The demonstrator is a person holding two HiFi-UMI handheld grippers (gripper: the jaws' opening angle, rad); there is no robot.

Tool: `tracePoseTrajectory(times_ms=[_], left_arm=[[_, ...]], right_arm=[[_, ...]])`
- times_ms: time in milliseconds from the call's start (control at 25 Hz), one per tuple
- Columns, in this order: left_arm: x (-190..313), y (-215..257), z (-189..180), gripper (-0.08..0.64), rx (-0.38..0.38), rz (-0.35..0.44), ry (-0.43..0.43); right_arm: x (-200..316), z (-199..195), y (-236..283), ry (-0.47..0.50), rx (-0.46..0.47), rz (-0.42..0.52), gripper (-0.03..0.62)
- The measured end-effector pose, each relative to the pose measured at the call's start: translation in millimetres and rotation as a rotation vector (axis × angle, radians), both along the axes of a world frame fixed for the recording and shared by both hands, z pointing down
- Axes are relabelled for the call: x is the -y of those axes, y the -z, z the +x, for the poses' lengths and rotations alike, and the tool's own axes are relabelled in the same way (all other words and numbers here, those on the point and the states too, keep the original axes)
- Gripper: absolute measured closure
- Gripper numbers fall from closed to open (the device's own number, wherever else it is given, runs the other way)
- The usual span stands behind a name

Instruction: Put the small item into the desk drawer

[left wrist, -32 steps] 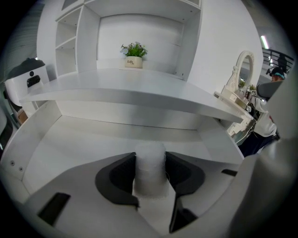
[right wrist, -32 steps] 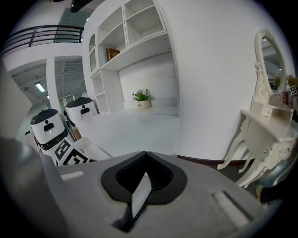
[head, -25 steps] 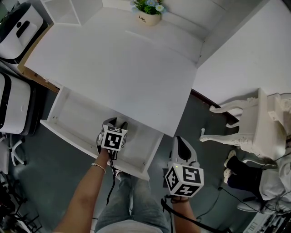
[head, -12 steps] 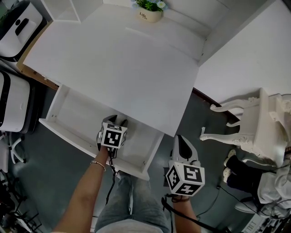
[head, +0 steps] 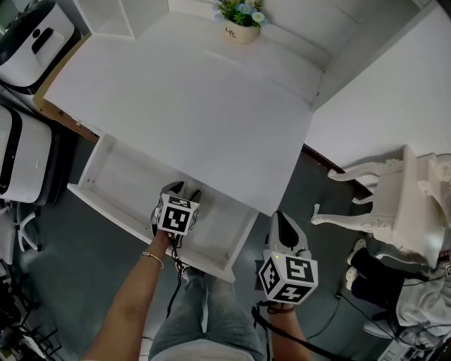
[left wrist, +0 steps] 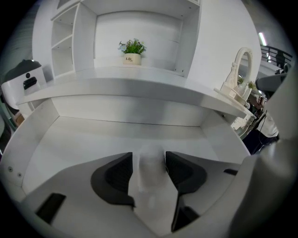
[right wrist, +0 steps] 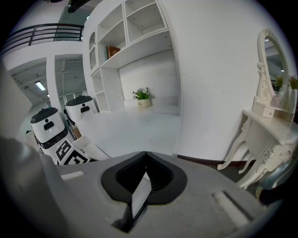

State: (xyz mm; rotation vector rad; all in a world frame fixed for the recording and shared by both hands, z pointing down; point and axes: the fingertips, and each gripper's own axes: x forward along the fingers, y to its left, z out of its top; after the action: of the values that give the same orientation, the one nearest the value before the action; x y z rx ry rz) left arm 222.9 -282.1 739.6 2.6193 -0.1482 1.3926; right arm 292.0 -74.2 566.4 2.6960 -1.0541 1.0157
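Claw (left wrist: 148, 155), left, newly open around item (left wrist: 150, 179)

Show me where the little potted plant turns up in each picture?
Head view: potted plant at the top edge, centre.
Left gripper view: potted plant in the upper middle, slightly left.
Right gripper view: potted plant near the middle, small and far off.
Shared landmark: the white desk top it stands on, seen in all three.
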Motion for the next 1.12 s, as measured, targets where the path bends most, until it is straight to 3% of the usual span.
tracePoseTrajectory(times_ms=[600, 1120], left_arm=[[5.7, 84.9, -8.9, 0.342, -0.165, -0.004, 0.016], [34.7, 205.9, -53.3, 0.395, -0.325, 0.008, 0.174]], right_arm=[[21.2, -20.3, 38.5, 0.040, -0.049, 0.026, 0.588], [43.7, -41.1, 100.9, 0.090, -0.159, 0.045, 0.588]])
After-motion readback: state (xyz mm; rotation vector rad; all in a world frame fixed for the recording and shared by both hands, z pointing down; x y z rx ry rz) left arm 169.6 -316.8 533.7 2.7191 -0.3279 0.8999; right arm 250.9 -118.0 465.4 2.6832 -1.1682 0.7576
